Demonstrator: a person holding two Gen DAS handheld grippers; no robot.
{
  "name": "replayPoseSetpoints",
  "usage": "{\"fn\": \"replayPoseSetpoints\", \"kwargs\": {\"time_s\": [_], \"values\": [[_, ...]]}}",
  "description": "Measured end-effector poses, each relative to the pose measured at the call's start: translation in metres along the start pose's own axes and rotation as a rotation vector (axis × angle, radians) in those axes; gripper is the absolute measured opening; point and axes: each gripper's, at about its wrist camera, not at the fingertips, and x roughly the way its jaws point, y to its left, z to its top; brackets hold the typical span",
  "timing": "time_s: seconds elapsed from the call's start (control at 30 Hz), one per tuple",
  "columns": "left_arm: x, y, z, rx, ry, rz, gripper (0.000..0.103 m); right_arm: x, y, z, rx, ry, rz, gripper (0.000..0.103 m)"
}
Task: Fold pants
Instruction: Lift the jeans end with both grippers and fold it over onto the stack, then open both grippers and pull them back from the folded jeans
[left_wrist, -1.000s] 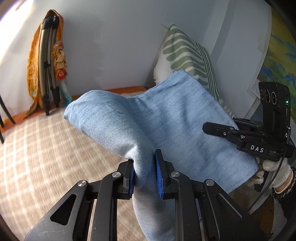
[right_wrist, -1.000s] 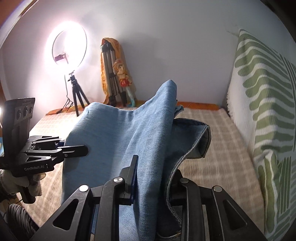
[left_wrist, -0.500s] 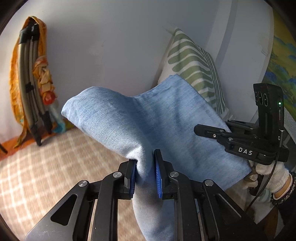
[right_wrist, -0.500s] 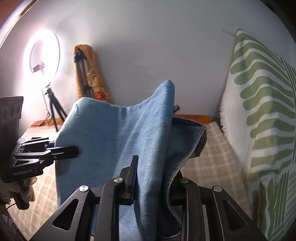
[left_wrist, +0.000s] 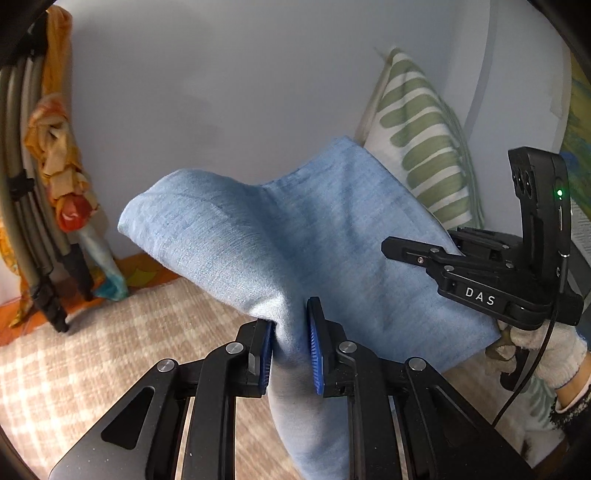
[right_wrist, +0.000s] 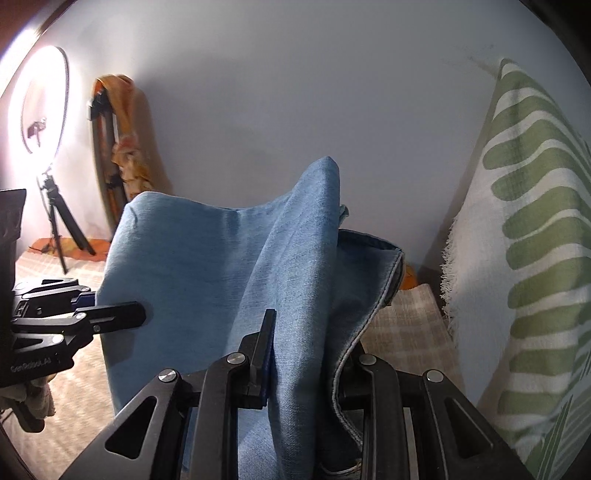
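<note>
The light blue denim pants (left_wrist: 295, 236) hang folded between my two grippers, lifted above the checked beige bed cover (left_wrist: 110, 350). My left gripper (left_wrist: 290, 354) is shut on a bunched edge of the pants between its blue pads. My right gripper (right_wrist: 306, 354) is shut on the other edge; its right finger is hidden by the cloth. The pants (right_wrist: 229, 269) drape leftward in the right wrist view, with a hemmed edge (right_wrist: 388, 280) curling to the right. Each gripper shows in the other's view: the right one (left_wrist: 476, 273) and the left one (right_wrist: 74, 321).
A white pillow with green leaf stripes (right_wrist: 524, 258) stands against the wall on the right, also in the left wrist view (left_wrist: 417, 136). A lit ring light on a tripod (right_wrist: 44, 110) and a folded stand draped in orange cloth (left_wrist: 48, 166) stand at the far left.
Both grippers have risen and tilted upward with the pants, so more wall and less bed shows. The grips are unchanged.
</note>
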Motion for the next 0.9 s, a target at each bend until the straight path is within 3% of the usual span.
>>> {"fn": "replayPoseSetpoints", "kwargs": {"time_s": [0.3, 0.47, 0.53, 0.77, 0.83, 0.9], "values": [[0.03, 0.015, -0.004, -0.057, 0.022, 0.036, 0.015, 0.057, -0.012, -0.005, -0.016, 0.067, -0.019, 0.024], [0.032, 0.016, -0.007, -0.028, 0.033, 0.072, 0.016, 0.07, -0.018, -0.004, -0.004, 0.094, -0.038, 0.028], [0.031, 0.013, -0.007, -0.007, 0.035, 0.092, 0.017, 0.07, -0.02, -0.005, -0.002, 0.101, -0.071, 0.036], [0.016, 0.011, -0.009, 0.019, 0.018, 0.136, 0.023, 0.052, -0.022, -0.009, 0.025, 0.104, -0.164, 0.045], [0.006, 0.011, -0.008, 0.015, 0.002, 0.124, 0.024, 0.043, -0.022, -0.008, 0.037, 0.088, -0.179, 0.06], [-0.003, 0.005, -0.007, 0.032, -0.008, 0.124, 0.026, 0.03, -0.02, -0.006, 0.048, 0.063, -0.184, 0.067]]}}
